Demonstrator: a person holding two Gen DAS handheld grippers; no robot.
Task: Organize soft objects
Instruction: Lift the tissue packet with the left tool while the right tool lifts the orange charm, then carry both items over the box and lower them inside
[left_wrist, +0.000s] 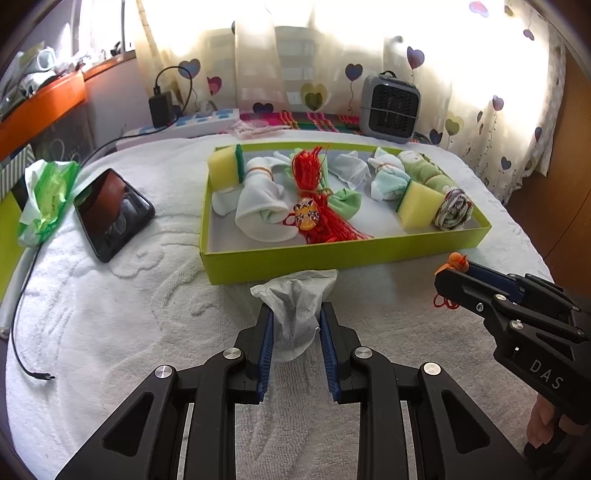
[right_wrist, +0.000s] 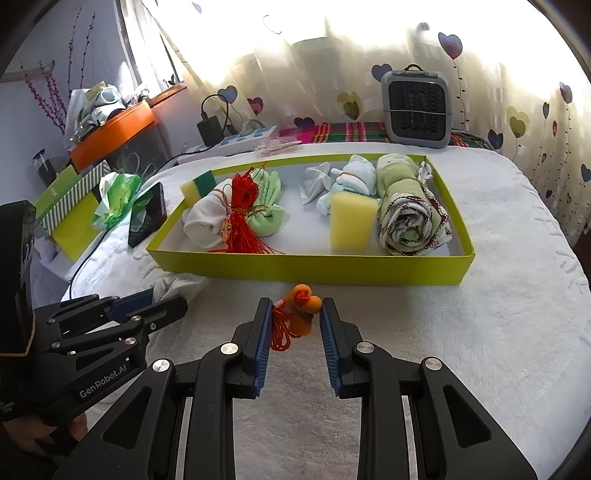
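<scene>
Left of the green box (left_wrist: 295, 264), we are passing a phone (left_wrist: 112, 212). Just before its front wall, our left gripper (left_wrist: 295, 314) is pinching a white wipe (left_wrist: 295, 306); our right gripper (right_wrist: 295, 314) is pinching an orange charm (right_wrist: 303, 310).

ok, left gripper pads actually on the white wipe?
Touching. Left wrist view: both pads of the left gripper press the white wipe's sides, no gap visible.

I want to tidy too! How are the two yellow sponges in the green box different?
The left sponge sits in the box's far left corner, showing its green scrubbing side. The right sponge stands upright beside the rolled towel and shows only yellow. Both are yellow foam blocks inside the box.
</scene>
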